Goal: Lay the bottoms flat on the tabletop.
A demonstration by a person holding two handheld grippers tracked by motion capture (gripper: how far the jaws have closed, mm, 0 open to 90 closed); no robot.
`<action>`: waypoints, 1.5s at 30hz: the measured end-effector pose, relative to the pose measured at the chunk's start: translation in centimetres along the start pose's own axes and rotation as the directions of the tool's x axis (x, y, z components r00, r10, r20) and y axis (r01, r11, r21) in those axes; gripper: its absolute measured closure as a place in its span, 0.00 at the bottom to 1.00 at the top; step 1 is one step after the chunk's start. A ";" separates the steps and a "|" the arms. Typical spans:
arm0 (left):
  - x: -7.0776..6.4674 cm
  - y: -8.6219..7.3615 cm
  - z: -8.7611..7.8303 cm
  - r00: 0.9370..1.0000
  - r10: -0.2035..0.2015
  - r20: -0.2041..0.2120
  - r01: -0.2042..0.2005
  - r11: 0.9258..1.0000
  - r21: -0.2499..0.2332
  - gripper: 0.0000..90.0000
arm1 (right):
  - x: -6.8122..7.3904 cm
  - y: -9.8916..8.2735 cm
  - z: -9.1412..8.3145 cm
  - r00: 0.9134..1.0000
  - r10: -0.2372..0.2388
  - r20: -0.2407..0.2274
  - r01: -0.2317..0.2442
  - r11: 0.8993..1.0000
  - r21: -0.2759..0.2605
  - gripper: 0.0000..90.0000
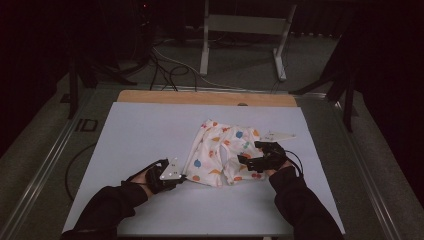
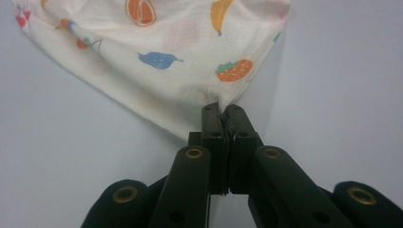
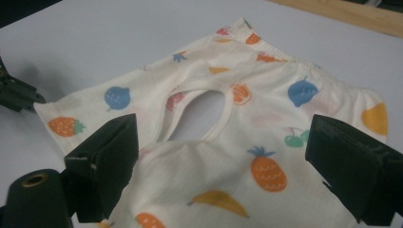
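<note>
A small white garment (image 1: 222, 150) printed with coloured fruit lies crumpled on the pale mat (image 1: 145, 130), right of centre. My left gripper (image 1: 184, 176) is at its near left corner, jaws pressed together on the fabric. In the left gripper view that corner of the garment (image 2: 166, 52) bunches between the tips of the left gripper (image 2: 222, 110). My right gripper (image 1: 250, 152) hovers over the garment's near right part with its jaws wide apart. In the right gripper view the garment (image 3: 266, 118) spreads between the jaws of the right gripper (image 3: 223, 142), showing a leg opening, and the left gripper (image 3: 16, 92) holds the far left corner.
The mat covers a wooden table whose bare edge (image 1: 205, 97) shows at the back. Beyond it are floor cables (image 1: 165, 70) and a metal stand (image 1: 245, 25). Metal rails (image 1: 55, 150) run along both sides. Bare mat lies left of the garment and in front of it.
</note>
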State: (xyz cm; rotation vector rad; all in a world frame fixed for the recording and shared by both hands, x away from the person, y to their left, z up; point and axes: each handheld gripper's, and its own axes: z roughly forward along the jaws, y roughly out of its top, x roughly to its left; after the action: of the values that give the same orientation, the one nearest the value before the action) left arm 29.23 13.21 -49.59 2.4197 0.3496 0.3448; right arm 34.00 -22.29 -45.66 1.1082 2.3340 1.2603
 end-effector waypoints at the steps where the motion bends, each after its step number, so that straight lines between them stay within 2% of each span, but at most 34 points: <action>1: -0.2 -0.2 -0.2 1.000 -0.001 0.005 0.001 1.000 -0.004 0.98 | 0.1 -0.1 0.0 1.000 -0.007 -0.007 0.007 1.000 0.006 0.12; 4: -1.0 -0.7 -0.6 1.000 0.003 0.016 -0.002 1.000 -0.007 0.98 | 0.4 -0.3 -0.2 1.000 -0.010 -0.007 0.010 1.000 0.013 0.12; 8: -2.5 -0.9 -0.8 0.999 0.015 0.051 -0.014 1.000 -0.009 0.98 | 0.6 -0.5 -0.3 1.000 -0.012 -0.013 0.013 1.000 0.021 0.12; 16: -5.4 -1.0 -0.5 0.989 0.057 0.138 -0.060 0.998 0.018 0.97 | 0.9 -0.9 -0.7 1.000 -0.016 -0.018 0.016 1.000 0.023 0.12; 19: -6.0 -1.2 -0.6 0.988 0.051 0.145 -0.053 0.999 0.009 0.97 | 1.0 -1.0 -0.8 1.000 -0.020 -0.018 0.020 1.000 0.021 0.12; 21: -6.0 -1.2 -0.7 0.989 0.047 0.139 -0.047 0.999 0.002 0.92 | 1.1 -1.1 -0.9 1.000 -0.016 -0.020 0.016 1.000 0.017 0.12; 22: -6.0 -1.1 -0.8 0.990 0.050 0.131 -0.050 0.999 -0.004 0.85 | 1.2 -1.2 -0.9 1.000 -0.016 -0.023 0.016 1.000 0.018 0.12; 24: -5.9 -1.0 -0.9 0.993 0.028 0.111 -0.024 0.999 -0.030 0.65 | 1.3 -1.5 -0.9 1.000 -0.017 -0.027 0.017 1.000 0.017 0.12; 27: -5.4 -0.7 -1.0 0.994 -0.029 0.106 0.035 0.998 -0.059 0.42 | 1.6 -2.0 -0.9 0.999 -0.011 -0.035 0.011 1.000 0.014 0.12; 30: -5.1 -0.6 -1.1 0.993 -0.069 0.095 0.077 0.993 -0.085 0.27 | 2.5 -2.6 -1.1 0.998 -0.018 -0.055 0.019 1.000 0.013 0.12; 32: -4.8 -0.6 -1.2 0.990 -0.097 0.100 0.107 0.989 -0.099 0.20 | 3.4 -3.1 -1.1 0.997 -0.036 -0.069 0.037 0.999 0.023 0.12; 33: -4.8 -0.6 -1.2 0.990 -0.110 0.089 0.119 0.987 -0.107 0.16 | 3.9 -3.3 -1.1 0.996 -0.042 -0.072 0.044 0.999 0.023 0.12; 34: -4.8 -0.6 -1.3 0.991 -0.118 0.066 0.125 0.986 -0.113 0.17 | 4.3 -3.5 -1.1 0.996 -0.048 -0.080 0.050 0.999 0.018 0.12; 36: -4.6 -0.7 -1.5 0.987 -0.145 0.067 0.153 0.978 -0.142 0.15 | 5.1 -3.9 -1.0 0.995 -0.075 -0.060 0.077 0.997 0.022 0.13; 39: -4.3 -1.0 -1.9 0.982 -0.181 0.057 0.188 0.968 -0.167 0.12 | 5.4 -4.7 -0.6 0.993 -0.064 -0.097 0.070 0.996 0.056 0.15; 40: -4.2 -1.1 -2.0 0.981 -0.189 0.051 0.195 0.965 -0.178 0.12 | 5.3 -4.9 -0.7 0.994 -0.065 -0.090 0.072 0.994 0.076 0.16; 41: -4.2 -1.2 -2.1 0.980 -0.191 0.055 0.198 0.963 -0.183 0.12 | 5.1 -5.1 -0.9 0.995 -0.072 -0.065 0.077 0.994 0.072 0.18; 43: -4.1 -1.4 -2.2 0.978 -0.200 0.058 0.208 0.960 -0.188 0.12 | 4.6 -5.6 -1.7 0.998 -0.059 -0.034 0.061 0.997 0.047 0.28; 44: -4.1 -1.4 -2.1 0.978 -0.198 0.059 0.206 0.961 -0.186 0.12 | 4.1 -5.9 -2.0 0.998 -0.056 -0.018 0.057 0.997 0.042 0.35; 45: -4.1 -1.4 -2.1 0.978 -0.198 0.064 0.207 0.961 -0.185 0.12 | 3.6 -6.1 -2.3 0.999 -0.042 0.022 0.041 0.998 0.038 0.43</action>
State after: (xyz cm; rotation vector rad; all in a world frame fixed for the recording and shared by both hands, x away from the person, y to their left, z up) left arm 24.51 14.08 -49.58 2.1779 0.5164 0.2218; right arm 27.25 -23.10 -48.80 1.0737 2.3607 1.1885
